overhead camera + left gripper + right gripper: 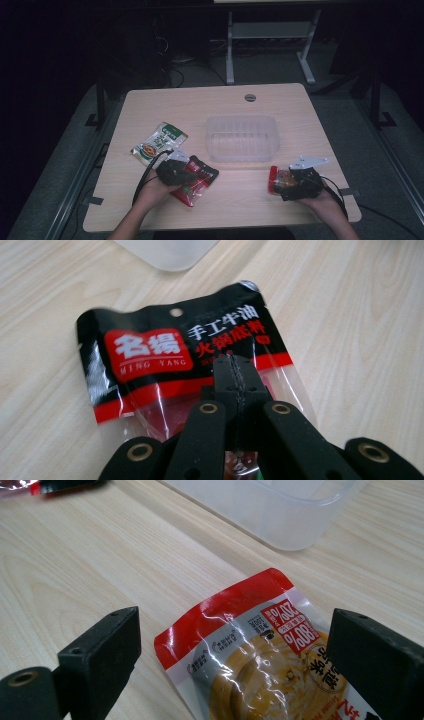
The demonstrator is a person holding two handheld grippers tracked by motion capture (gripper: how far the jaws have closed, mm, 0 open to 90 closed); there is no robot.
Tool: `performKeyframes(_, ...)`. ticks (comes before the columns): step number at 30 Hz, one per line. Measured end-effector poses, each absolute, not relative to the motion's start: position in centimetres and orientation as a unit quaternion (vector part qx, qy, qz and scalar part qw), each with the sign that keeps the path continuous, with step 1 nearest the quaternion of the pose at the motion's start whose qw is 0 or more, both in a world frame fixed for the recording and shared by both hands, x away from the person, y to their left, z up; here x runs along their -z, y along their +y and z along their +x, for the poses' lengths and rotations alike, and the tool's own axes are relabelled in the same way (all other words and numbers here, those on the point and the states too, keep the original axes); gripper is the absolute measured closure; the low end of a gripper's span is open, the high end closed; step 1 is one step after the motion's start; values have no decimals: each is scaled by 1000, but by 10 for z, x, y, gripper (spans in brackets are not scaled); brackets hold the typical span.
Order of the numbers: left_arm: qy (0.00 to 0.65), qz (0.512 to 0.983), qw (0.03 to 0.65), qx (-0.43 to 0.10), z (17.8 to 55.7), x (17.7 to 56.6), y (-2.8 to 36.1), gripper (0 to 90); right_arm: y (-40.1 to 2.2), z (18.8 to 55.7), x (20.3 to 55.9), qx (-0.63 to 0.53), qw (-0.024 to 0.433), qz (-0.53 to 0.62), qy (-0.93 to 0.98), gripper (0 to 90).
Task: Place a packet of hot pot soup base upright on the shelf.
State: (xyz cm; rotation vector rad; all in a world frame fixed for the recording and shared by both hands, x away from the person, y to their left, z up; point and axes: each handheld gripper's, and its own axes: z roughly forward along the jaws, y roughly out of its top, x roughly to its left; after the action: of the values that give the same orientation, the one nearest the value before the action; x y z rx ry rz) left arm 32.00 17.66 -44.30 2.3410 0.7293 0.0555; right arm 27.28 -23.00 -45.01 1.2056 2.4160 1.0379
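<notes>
The left gripper (186,169) has its fingers (235,382) closed together over the middle of the black and red sauce packet (175,350), pinching the film, at the near left of the tabletop (215,100). The right gripper (295,184) sits at the near right with its fingers (100,650) standing wide open on either side of the red and orange packet (260,655), not pressing on it. In the right gripper view that packet lies flat between the 2 fingers, its long axis running from about 5 o'clock up toward 11 o'clock, its red sealed end farthest from the gripper. The clear plastic tub (242,137) stands at mid-table, at about 1 o'clock from the left gripper and about 11 o'clock from the right one, near both. A third, green and white packet (159,142) lies at about 10 o'clock from the left gripper, untouched. Judging by this, the coming move turns on the right fingers closing across the packet's short width.
</notes>
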Motion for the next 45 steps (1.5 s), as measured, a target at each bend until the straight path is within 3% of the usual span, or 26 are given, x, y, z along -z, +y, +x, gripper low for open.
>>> performKeyframes(25,241,912,333,11,310,441,162,897,-230,273,450,-356,123,413,829,70)
performKeyframes(36,262,891,370,-33,304,415,191,897,-232,272,450,-357,126,414,828,70)
performKeyframes(45,297,881,366,-44,295,421,220,897,-232,272,449,-359,124,412,828,70)
